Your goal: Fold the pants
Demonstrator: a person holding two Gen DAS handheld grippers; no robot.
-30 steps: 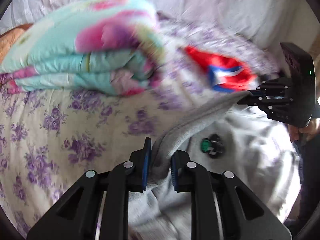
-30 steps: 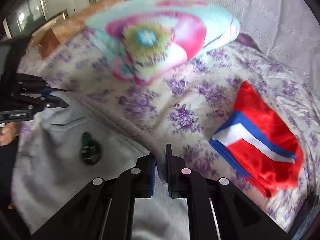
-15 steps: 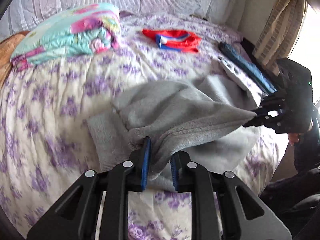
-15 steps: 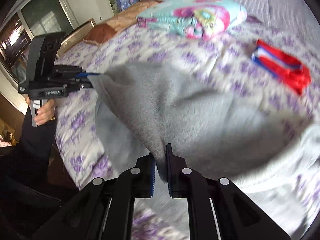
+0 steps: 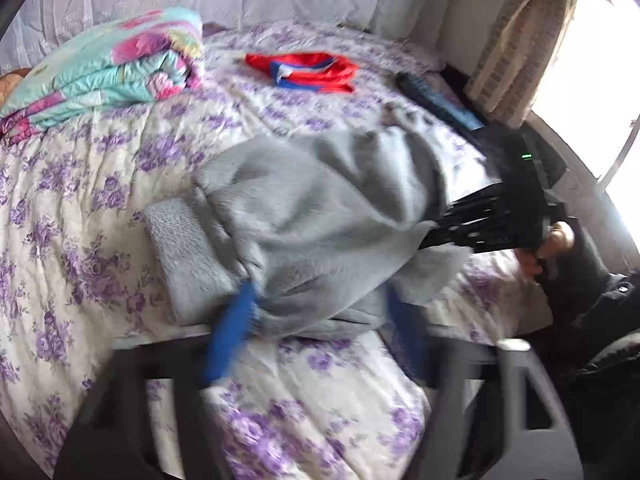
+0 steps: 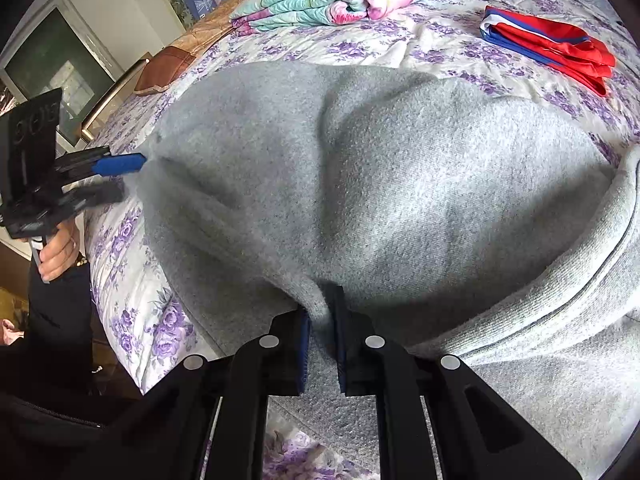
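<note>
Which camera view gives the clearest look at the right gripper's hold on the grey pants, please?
The right wrist view: it shows the right gripper sharply from behind, pads pinching a fold of the grey pants. The left wrist view shows that gripper only side-on and blurred, its tips buried in the fabric's edge, so the pinch itself is hidden.

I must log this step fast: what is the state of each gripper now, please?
Left gripper: jaws opening, pads off the grey pants.
Right gripper: closed, pinching an edge of the grey pants.
</note>
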